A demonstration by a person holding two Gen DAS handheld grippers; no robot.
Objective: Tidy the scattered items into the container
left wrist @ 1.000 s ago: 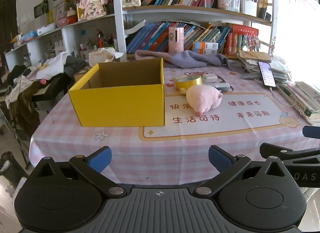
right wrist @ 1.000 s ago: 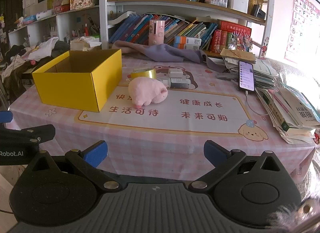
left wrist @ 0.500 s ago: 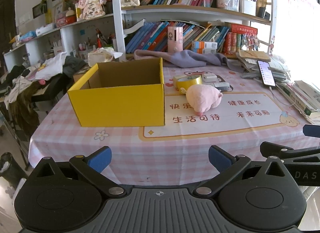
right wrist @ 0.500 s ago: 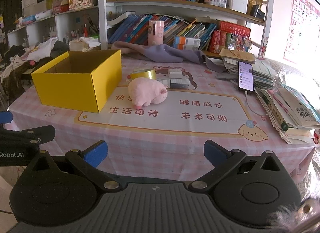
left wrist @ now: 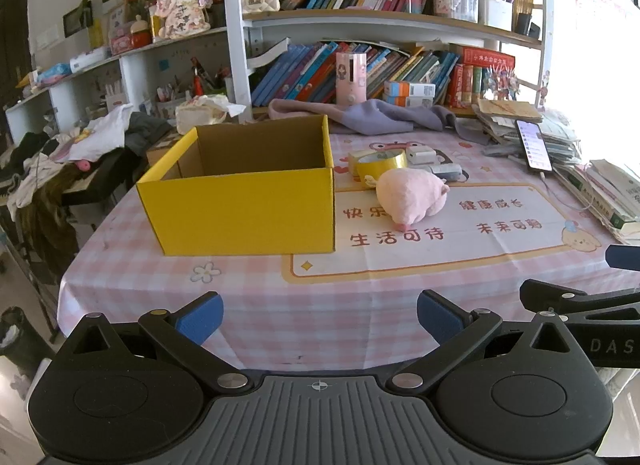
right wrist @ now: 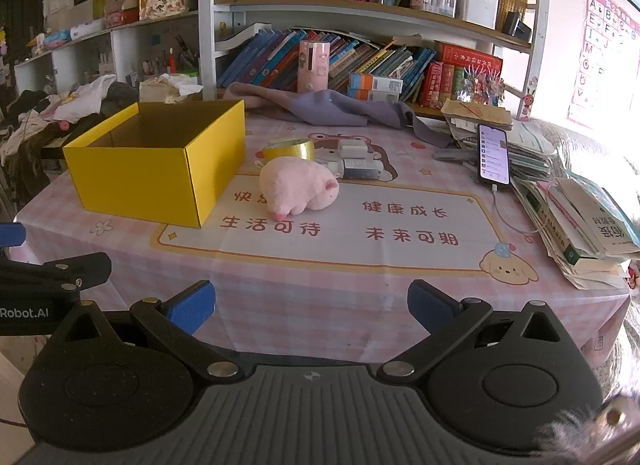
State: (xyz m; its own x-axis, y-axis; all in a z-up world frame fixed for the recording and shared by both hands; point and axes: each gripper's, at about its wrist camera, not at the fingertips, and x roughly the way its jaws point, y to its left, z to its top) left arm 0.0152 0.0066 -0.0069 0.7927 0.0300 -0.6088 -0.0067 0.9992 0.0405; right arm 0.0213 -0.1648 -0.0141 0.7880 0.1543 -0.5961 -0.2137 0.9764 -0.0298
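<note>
An open yellow cardboard box (left wrist: 244, 205) (right wrist: 160, 169) stands on the left of the pink checked table; what it holds is hidden by its walls. Right of it lies a pink plush pig (left wrist: 410, 195) (right wrist: 298, 189). Behind the pig sit a roll of yellow tape (left wrist: 380, 165) (right wrist: 290, 150) and small white and grey boxes (left wrist: 434, 161) (right wrist: 358, 163). My left gripper (left wrist: 320, 319) hangs open before the table's near edge, nothing between its blue pads. My right gripper (right wrist: 312, 307) is open too, equally short of the table.
A phone (right wrist: 494, 153) on a cable leans on stacked books (right wrist: 588, 225) along the right edge. A purple cloth (right wrist: 320, 107) lies at the back under full bookshelves. Clothes (left wrist: 80, 145) pile up left of the table. Each gripper shows at the other view's edge.
Both views have shifted only very slightly; the objects on the table stay where they were and both grippers stay open.
</note>
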